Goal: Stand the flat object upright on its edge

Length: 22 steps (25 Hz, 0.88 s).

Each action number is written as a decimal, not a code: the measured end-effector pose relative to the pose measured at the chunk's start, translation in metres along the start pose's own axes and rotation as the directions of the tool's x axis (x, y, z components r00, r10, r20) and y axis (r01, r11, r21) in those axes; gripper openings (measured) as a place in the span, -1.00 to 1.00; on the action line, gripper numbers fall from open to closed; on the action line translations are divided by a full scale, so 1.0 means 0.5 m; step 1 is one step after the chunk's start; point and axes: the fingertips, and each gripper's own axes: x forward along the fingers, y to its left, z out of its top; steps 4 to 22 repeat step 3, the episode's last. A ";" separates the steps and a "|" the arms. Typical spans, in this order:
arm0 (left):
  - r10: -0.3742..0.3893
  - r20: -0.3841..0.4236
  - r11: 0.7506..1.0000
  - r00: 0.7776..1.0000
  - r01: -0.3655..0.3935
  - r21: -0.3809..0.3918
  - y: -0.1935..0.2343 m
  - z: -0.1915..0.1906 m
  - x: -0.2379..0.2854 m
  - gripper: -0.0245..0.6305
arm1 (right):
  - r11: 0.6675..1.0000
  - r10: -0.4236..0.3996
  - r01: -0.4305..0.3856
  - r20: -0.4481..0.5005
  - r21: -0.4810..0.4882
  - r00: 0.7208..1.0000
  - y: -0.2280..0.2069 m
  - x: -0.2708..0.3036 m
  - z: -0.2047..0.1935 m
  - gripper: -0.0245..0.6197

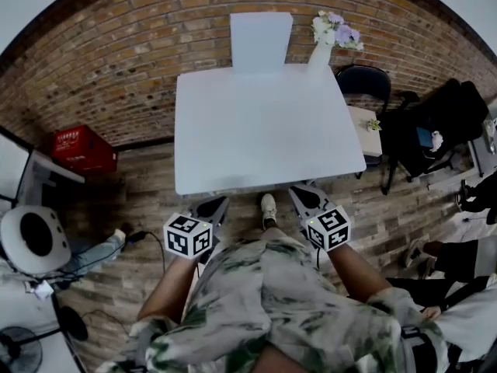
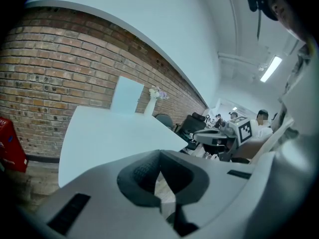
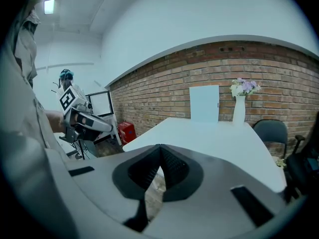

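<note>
A flat white board (image 1: 261,42) stands upright at the far edge of the white table (image 1: 264,130), against the brick wall. It also shows in the left gripper view (image 2: 124,94) and the right gripper view (image 3: 204,102). Both grippers hang in front of the table's near edge, close to the person's body and far from the board. My left gripper (image 1: 217,202) (image 2: 159,153) is shut with nothing between its jaws. My right gripper (image 1: 299,191) (image 3: 159,147) is shut and empty as well.
A white vase with flowers (image 1: 320,53) stands right of the board. A black chair (image 1: 365,80), a small side table (image 1: 365,130) and an office chair (image 1: 435,123) are on the right. A red crate (image 1: 81,150) and a round white stool (image 1: 31,239) sit at the left.
</note>
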 end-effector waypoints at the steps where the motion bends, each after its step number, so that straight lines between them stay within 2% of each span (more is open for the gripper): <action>1: -0.002 -0.003 1.000 1.000 0.002 -0.002 0.002 0.001 0.006 -0.85 | 1.000 0.000 0.000 -0.006 0.002 1.000 -0.005 0.003 -0.002 -0.86; 22: -0.007 -0.008 1.000 1.000 0.007 -0.007 0.005 0.005 0.018 -0.85 | 1.000 0.000 0.000 -0.015 0.004 1.000 -0.016 0.009 -0.003 -0.86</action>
